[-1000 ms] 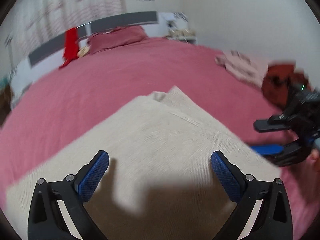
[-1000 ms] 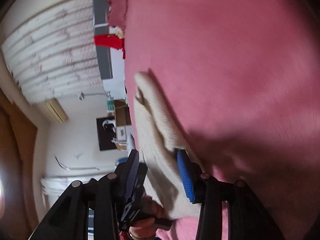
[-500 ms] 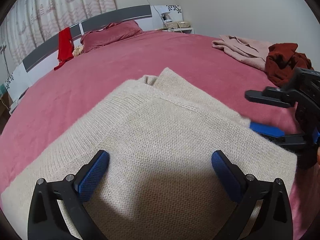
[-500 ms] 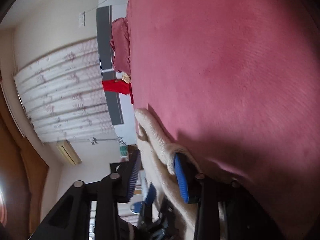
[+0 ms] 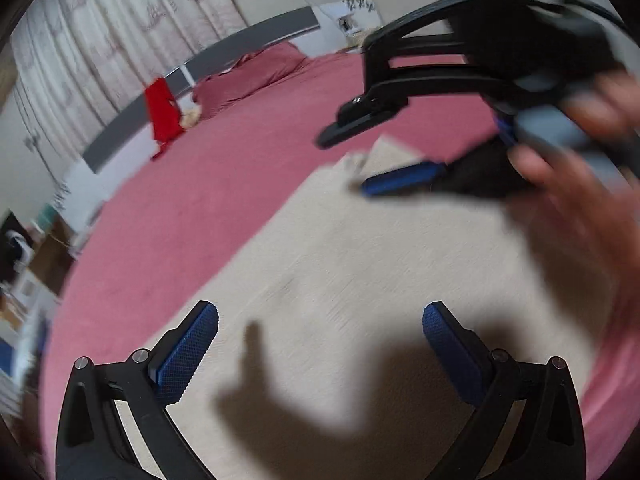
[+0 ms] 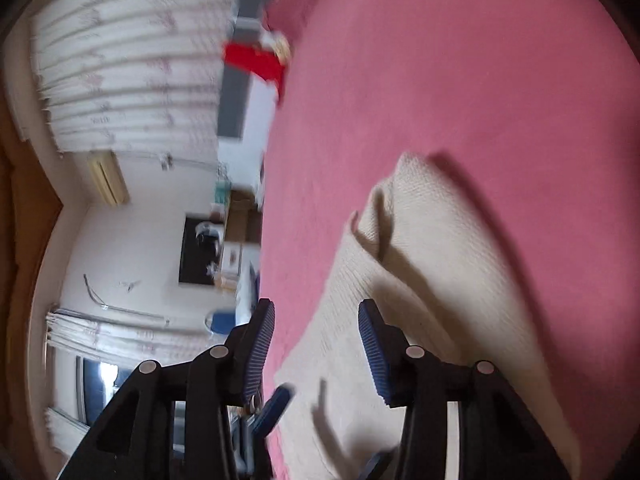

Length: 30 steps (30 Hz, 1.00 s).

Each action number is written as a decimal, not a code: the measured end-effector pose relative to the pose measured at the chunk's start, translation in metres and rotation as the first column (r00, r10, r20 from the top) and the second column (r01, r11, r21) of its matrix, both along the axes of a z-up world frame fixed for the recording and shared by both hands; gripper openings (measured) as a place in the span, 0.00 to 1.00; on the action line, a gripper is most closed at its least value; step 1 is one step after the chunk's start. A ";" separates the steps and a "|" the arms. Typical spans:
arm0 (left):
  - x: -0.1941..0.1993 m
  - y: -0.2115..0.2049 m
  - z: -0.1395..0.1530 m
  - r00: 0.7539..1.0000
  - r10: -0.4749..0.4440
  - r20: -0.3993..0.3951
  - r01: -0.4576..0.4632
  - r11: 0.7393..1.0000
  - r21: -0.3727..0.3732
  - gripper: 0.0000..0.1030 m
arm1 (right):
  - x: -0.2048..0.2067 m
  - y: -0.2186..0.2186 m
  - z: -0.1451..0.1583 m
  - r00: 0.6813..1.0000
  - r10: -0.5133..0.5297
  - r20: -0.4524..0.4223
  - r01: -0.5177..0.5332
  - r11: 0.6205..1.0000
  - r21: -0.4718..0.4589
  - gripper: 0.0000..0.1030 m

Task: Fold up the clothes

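Note:
A cream knit sweater (image 5: 360, 260) lies folded flat on the pink bed (image 5: 180, 220). My left gripper (image 5: 320, 316) hovers open just above its near part, with nothing between the fingers. My right gripper (image 5: 348, 164), held by a hand (image 5: 580, 208), is raised over the sweater's far corner with its jaws apart and empty. In the right wrist view the right gripper (image 6: 316, 312) stands open above the sweater (image 6: 432, 240), whose top corner is rumpled. A blue pad (image 6: 276, 402) of the left gripper shows at the bottom.
A red garment (image 5: 162, 114) hangs on the grey headboard (image 5: 256, 36), with a pink pillow (image 5: 256, 68) beside it. Curtains (image 5: 120, 32) fill the wall behind. Furniture stands past the bed's left edge (image 5: 48, 240).
The right gripper has let go of the sweater's edge and risen over the garment, its jaws now empty. The left gripper stays open while its view swings left.

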<state>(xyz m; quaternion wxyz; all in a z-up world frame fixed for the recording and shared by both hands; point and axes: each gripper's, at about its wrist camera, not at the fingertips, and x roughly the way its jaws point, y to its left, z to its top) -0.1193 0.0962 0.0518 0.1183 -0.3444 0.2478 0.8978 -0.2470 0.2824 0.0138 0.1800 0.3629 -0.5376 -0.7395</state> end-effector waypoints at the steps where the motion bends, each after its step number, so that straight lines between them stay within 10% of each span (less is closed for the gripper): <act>1: 0.003 -0.009 -0.005 1.000 -0.003 0.014 0.002 0.999 0.043 1.00 | -0.012 0.000 -0.002 1.000 0.001 0.014 -0.001 1.000 0.007 0.40; 5: 0.004 -0.036 -0.021 0.998 0.032 0.063 -0.046 0.969 0.243 1.00 | -0.058 0.001 -0.011 0.998 0.004 0.068 -0.007 0.999 0.035 0.28; 7: 0.001 -0.036 -0.022 0.997 0.028 0.071 -0.045 0.966 0.253 1.00 | -0.062 0.010 -0.008 0.997 -0.034 0.067 0.034 0.999 0.005 0.44; 13: 0.007 -0.036 -0.021 0.998 0.036 0.056 -0.050 0.965 0.256 1.00 | -0.079 -0.040 0.011 0.979 0.199 0.043 -0.202 0.977 0.067 0.44; 23: 0.004 -0.042 -0.029 0.997 0.027 0.071 -0.046 0.957 0.287 1.00 | -0.126 -0.028 -0.015 0.989 0.110 0.098 -0.111 0.994 0.006 0.38; 30: 0.003 -0.049 -0.023 0.996 0.013 0.092 -0.043 0.944 0.328 1.00 | -0.045 -0.065 0.050 0.976 0.203 -0.074 -0.167 0.925 0.340 0.44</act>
